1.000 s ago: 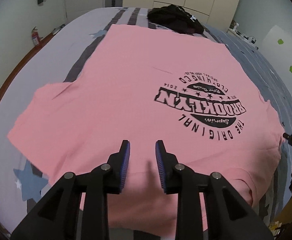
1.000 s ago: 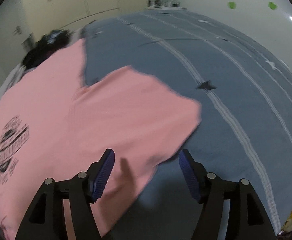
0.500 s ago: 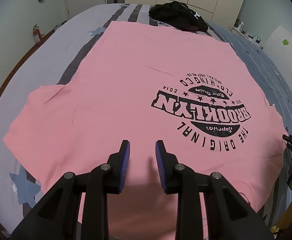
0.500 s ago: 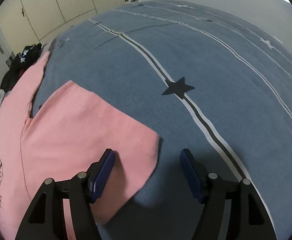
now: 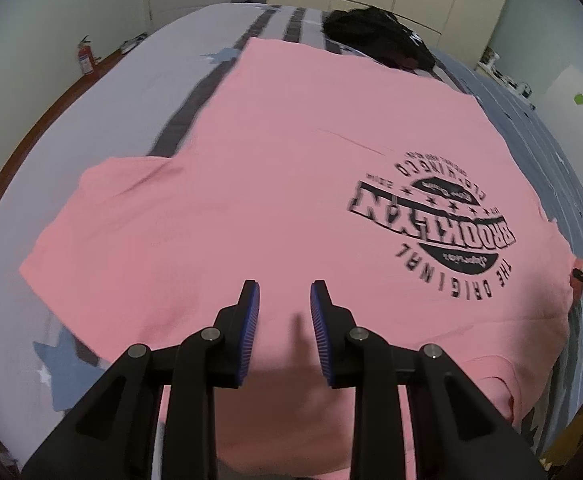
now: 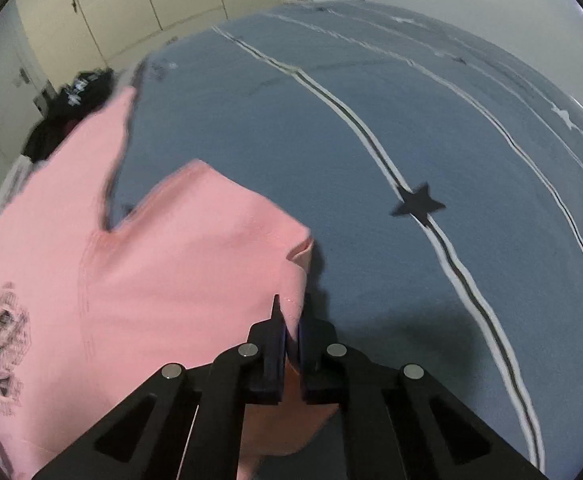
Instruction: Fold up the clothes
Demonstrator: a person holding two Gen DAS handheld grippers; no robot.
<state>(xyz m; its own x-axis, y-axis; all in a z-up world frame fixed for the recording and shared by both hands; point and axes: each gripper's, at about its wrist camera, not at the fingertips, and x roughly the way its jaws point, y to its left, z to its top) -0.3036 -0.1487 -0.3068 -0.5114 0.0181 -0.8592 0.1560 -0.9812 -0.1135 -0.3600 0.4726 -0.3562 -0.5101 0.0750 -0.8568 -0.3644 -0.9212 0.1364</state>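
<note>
On the bed [image 6: 371,120], the right claw [image 6: 289,320] pinches the shirt [image 5: 271,180] sleeve; the left claw [image 5: 283,312] hovers narrowly open.

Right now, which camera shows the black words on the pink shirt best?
The left wrist view: the words show whole, upside down, on the pink shirt. The right wrist view catches only a blurry bit at its left edge.

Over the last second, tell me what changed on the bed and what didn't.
The right gripper went from wide open over the sleeve's end to shut on the sleeve of the pink T-shirt, whose hem now puckers at the pads. Unchanged: the left gripper hovers with the same narrow gap above the shirt, holding nothing; the shirt stays flat, and the black clothes stay put.
</note>
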